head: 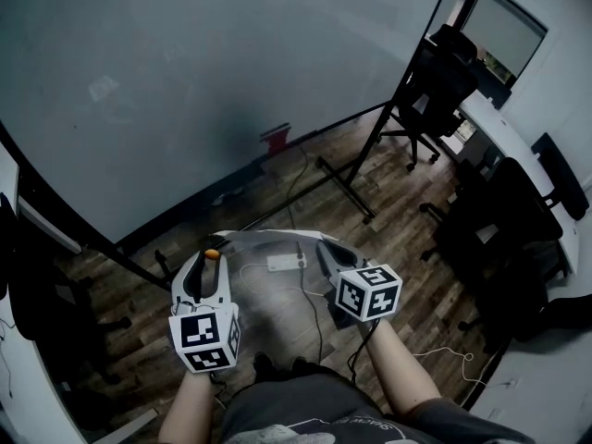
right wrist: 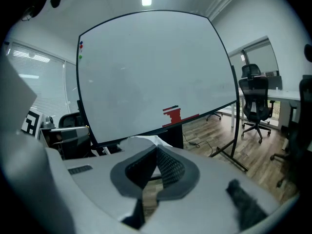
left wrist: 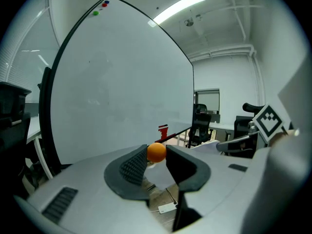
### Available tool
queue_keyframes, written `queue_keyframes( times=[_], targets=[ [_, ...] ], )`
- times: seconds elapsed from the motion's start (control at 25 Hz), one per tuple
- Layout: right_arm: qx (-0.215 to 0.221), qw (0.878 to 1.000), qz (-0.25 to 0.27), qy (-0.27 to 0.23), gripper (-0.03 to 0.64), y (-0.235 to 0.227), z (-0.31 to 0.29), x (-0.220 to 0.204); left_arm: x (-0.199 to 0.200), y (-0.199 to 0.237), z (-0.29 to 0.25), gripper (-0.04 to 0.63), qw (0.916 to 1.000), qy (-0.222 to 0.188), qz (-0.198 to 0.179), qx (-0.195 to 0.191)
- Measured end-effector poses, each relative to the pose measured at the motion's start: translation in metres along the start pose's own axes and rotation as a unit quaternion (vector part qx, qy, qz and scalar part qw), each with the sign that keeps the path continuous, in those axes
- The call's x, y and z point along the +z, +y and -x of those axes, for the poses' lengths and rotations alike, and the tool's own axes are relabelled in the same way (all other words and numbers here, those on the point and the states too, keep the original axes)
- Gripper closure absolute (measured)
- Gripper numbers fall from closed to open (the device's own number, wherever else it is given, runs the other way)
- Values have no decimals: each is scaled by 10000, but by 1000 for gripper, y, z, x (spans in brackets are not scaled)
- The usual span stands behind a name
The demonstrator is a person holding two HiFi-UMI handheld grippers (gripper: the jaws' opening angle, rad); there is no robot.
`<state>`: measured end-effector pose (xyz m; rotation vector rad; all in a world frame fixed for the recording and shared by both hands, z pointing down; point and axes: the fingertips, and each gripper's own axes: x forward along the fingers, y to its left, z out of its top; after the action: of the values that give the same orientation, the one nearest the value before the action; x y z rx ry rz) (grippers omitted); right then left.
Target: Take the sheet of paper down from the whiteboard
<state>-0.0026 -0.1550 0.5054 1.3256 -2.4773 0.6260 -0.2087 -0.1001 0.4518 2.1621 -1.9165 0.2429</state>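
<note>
Print on the person's grey shirt (head: 296, 424) is too blurred to read. Ahead, the left gripper (head: 213, 261) pinches an orange ball (left wrist: 156, 152) between its fingertips, clearest in its own view. The right gripper (right wrist: 156, 152) has its jaws pressed together, seemingly on an edge of the sheet of paper (head: 273, 238). Only the head view shows the sheet whole: off the whiteboard (head: 185, 81), bowed, its long axis running across from one gripper to the other above the floor. Both gripper views add small coloured dots (right wrist: 80, 50) at the board's top corner, outside the head view.
</note>
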Motion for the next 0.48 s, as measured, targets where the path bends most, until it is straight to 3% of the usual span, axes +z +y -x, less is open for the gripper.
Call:
queue_keyframes(
  times=[0.48],
  targets=[
    [275,9996,87,-27,595,-6,67,-31,-22,-81,41,469,9998,119,-156,-85]
  ],
)
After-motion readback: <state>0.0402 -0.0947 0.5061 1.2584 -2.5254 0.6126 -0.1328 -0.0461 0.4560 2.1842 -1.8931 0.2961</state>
